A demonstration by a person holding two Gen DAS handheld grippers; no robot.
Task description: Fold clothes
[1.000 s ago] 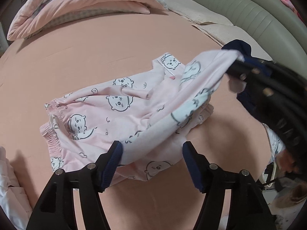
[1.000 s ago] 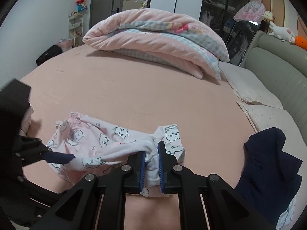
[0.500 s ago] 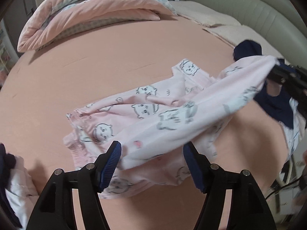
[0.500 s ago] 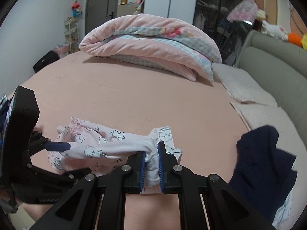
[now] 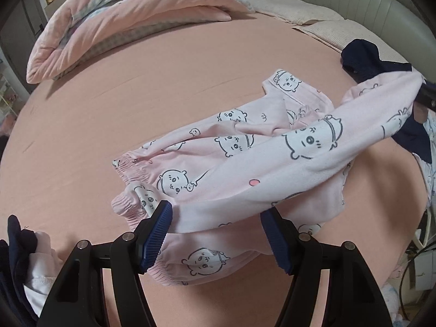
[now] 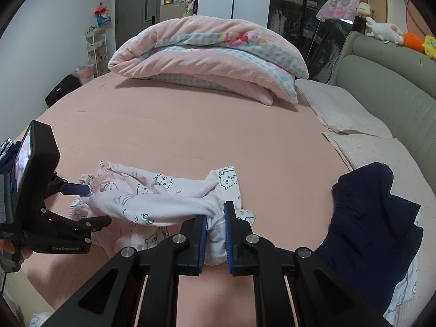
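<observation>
A wide bed covered by a peach-pink sheet [image 6: 190, 125] is filling most of both views, and it is being backed on the right by a padded grey headboard [image 6: 381, 81]. At the far side of the sheet, a folded pink quilt [image 6: 207, 54] with checked panels is being kept in a thick heap. Two pale pillows [image 6: 351, 125] are being left flat beside the headboard. Near them, a dark navy garment [image 6: 368, 218] is lying crumpled at the bed's right edge.

The task's garment, a pair of pink pyjama trousers [image 5: 245, 163] printed with cartoon faces, is being spread over the near middle of the sheet, its elastic waistband [image 5: 130, 163] turned toward the left. One leg of it is being lifted off the sheet and stretched in a band between the two tools.

The right gripper [image 6: 214, 241] is being held pressed together, a bunched white-pink end of that leg being pinched between its blue pads. The left gripper [image 5: 218, 234] is being held spread, the fabric band passing between its blue fingers [image 5: 155, 234]; whether the pads are pressing on the cloth cannot be told.
</observation>
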